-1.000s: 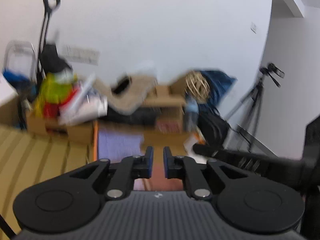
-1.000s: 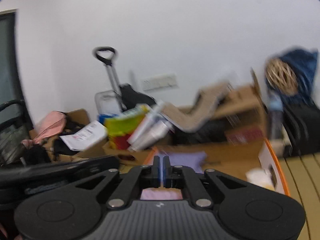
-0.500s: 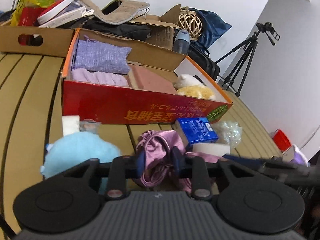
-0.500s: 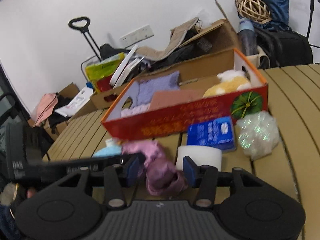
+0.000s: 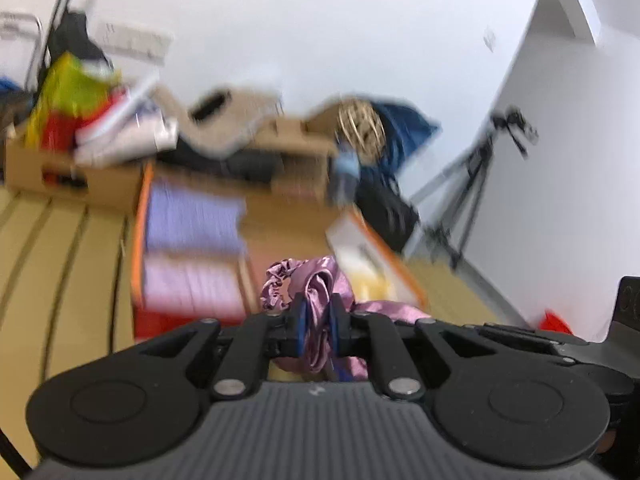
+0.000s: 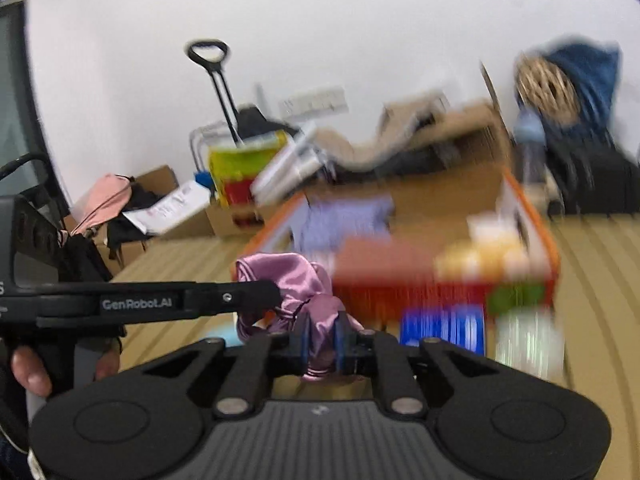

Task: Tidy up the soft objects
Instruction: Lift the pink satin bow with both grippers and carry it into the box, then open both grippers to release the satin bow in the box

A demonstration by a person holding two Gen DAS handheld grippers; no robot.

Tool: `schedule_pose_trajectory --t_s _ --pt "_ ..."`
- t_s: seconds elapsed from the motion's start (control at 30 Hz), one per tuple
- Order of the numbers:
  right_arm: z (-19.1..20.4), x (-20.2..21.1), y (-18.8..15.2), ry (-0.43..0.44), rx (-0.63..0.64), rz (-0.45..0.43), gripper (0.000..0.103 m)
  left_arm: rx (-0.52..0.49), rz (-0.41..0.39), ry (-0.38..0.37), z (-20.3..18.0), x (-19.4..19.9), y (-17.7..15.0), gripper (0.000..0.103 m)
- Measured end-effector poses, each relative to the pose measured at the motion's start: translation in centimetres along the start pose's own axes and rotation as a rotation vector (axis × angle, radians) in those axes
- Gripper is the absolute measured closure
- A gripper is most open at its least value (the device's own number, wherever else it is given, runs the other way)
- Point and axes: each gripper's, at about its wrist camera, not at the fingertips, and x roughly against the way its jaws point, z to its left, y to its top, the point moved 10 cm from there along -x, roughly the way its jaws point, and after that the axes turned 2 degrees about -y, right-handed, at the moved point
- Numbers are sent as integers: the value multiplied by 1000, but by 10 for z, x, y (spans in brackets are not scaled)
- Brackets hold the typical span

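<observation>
Between both pairs of closing fingers, the shiny, crumpled pink satin cloth hangs pinched.

A tripod stands by the white wall. A woven ball rests against blue fabric. A trolley handle rises behind a cardboard box of clutter. A pink umbrella lies further left.
</observation>
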Motion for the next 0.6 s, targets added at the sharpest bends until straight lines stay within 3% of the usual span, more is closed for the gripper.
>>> schedule_pose_trajectory --t_s 0.1,0.2,0.33,0.4,0.47,0.6 --pt "-2 -41 48 21 32 -9 92 23 -33 63 26 -29 44 91" --pt "-8 -106 72 15 53 43 92 43 34 155 64 -72 63 91" --pt "-23 -203 57 -44 124 264 92 -13 213 343 99 -120 47 92" --pt "-30 -230 44 -96 175 349 91 -63 244 365 101 -124 38 92" --pt "-32 -244 29 -54 161 443 90 -49 279 343 103 -124 29 91" --pt "-36 -239 31 25 68 462 83 -120 274 324 99 -121 23 86"
